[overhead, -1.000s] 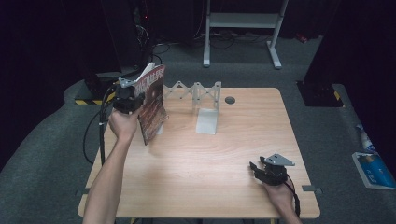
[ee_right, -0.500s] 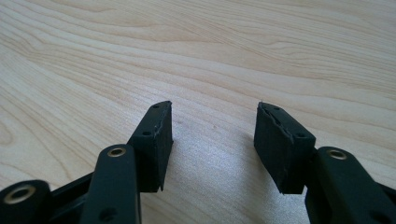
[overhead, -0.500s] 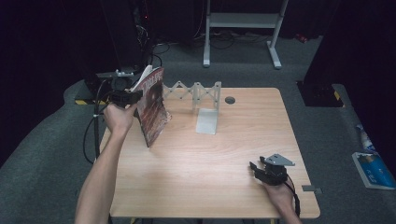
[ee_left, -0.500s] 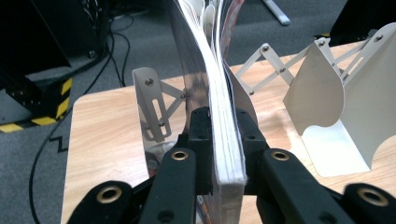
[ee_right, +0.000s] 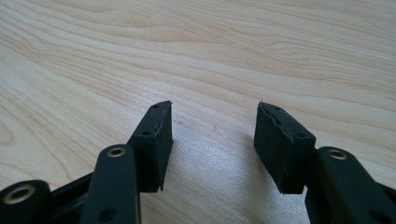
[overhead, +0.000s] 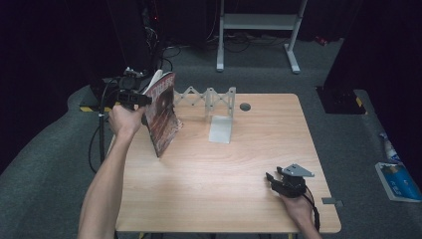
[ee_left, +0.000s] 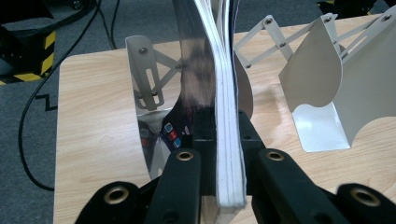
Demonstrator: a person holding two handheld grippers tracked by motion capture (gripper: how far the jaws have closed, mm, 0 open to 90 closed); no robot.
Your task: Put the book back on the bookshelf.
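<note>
Left claw (ee_left: 217,154): clenching a magazine (overhead: 163,113) by its edge, holding it upright at the desk's (overhead: 219,194) far left.
Rack (overhead: 213,102): standing empty, just right of the magazine.
Left: slotting it in.
Right claw (ee_right: 212,135): resting released, near right.

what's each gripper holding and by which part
The left gripper is clamped on the magazine, gripping its page edges near one end. The right gripper rests open over the table, holding nothing.
</note>
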